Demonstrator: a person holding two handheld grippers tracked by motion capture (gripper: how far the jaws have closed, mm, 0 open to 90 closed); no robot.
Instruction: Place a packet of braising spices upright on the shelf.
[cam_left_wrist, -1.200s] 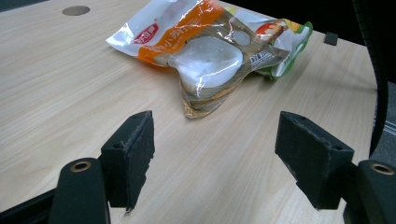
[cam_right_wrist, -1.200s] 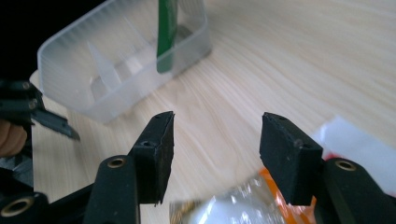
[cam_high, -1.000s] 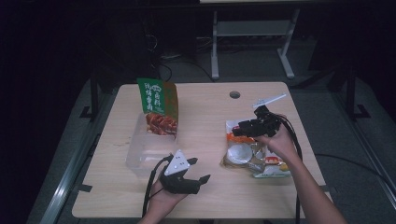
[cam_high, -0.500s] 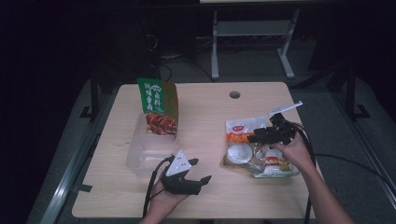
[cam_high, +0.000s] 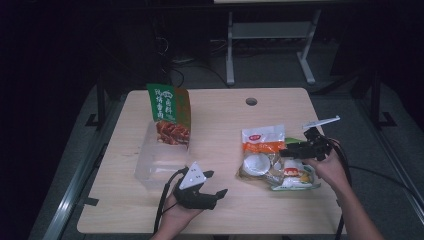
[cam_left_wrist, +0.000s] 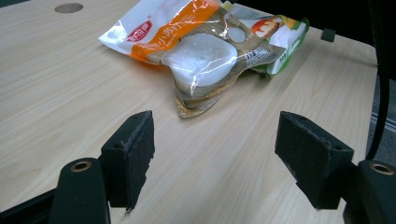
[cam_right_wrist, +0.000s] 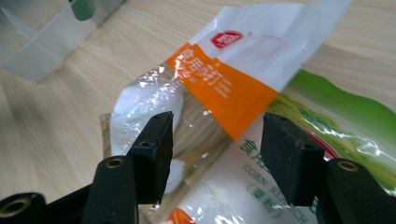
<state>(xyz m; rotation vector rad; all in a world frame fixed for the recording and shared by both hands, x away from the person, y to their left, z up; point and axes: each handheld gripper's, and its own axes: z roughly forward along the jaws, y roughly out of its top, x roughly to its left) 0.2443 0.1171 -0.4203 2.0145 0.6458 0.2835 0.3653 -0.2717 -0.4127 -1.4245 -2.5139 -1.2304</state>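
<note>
A pile of food packets lies on the right of the table: a white and orange packet on top, a clear packet with white rounds, and a green-edged corn packet. My right gripper hangs just over the pile, pointing left, jaws open. In the right gripper view the right gripper straddles the orange band of the white and orange packet without pressing it. My left gripper rests open on the table near the front edge. In the left gripper view the left gripper faces the packets, a short way off.
A green snack bag stands upright in a clear plastic box at the table's left. A round cable hole sits near the far edge. Bare wood lies between box and packets. A metal frame stands on the dark floor beyond.
My right gripper has moved right and down toward the near side, still above the packet pile. Its jaws stay as wide. The left gripper has not moved.
</note>
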